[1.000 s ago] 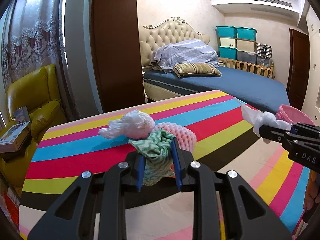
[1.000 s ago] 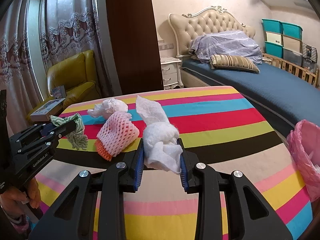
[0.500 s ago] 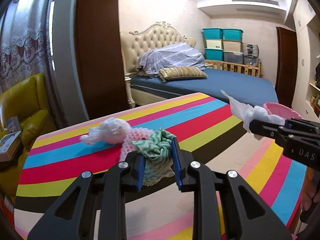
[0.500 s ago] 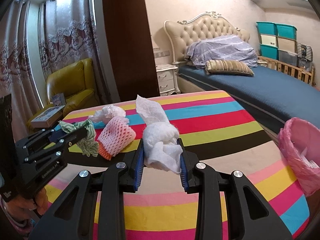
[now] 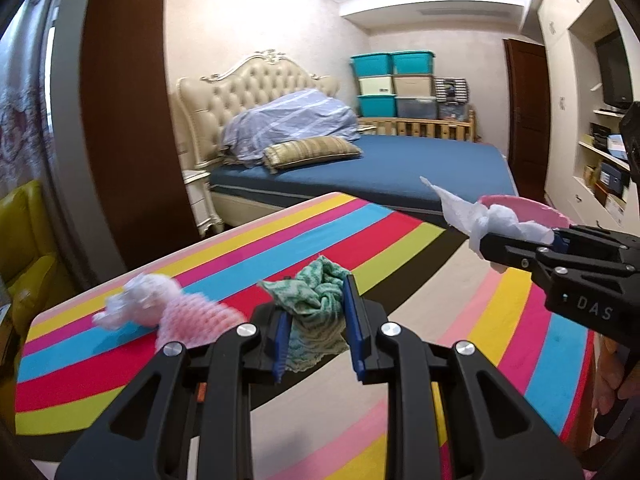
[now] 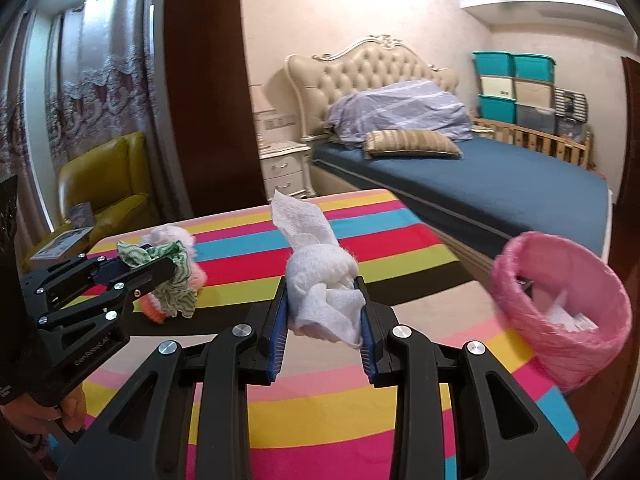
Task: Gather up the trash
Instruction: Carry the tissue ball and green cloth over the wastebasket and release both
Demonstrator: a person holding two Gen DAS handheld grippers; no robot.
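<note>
My left gripper [image 5: 316, 320] is shut on a crumpled green patterned cloth [image 5: 316, 304], held above the striped table [image 5: 400, 236]. My right gripper [image 6: 325, 316] is shut on a wad of white tissue [image 6: 320, 276]; it also shows in the left wrist view [image 5: 516, 248] with the tissue [image 5: 480, 212]. A pink bin [image 6: 560, 304] with paper inside stands at the table's right edge, to the right of my right gripper. A pink foam net [image 5: 192, 316] and a crumpled whitish bag [image 5: 136, 300] lie on the table at the left.
A blue bed [image 6: 480, 176] stands behind the table, with stacked storage boxes [image 5: 392, 84] beyond it. A yellow armchair [image 6: 104, 184] with books is at the far left, and a white nightstand [image 6: 286, 168] by the bed.
Both grippers have swung to the right while keeping their loads. The pink bin has come closer and larger in the right wrist view. The foam net and bag have slid left in the left wrist view.
</note>
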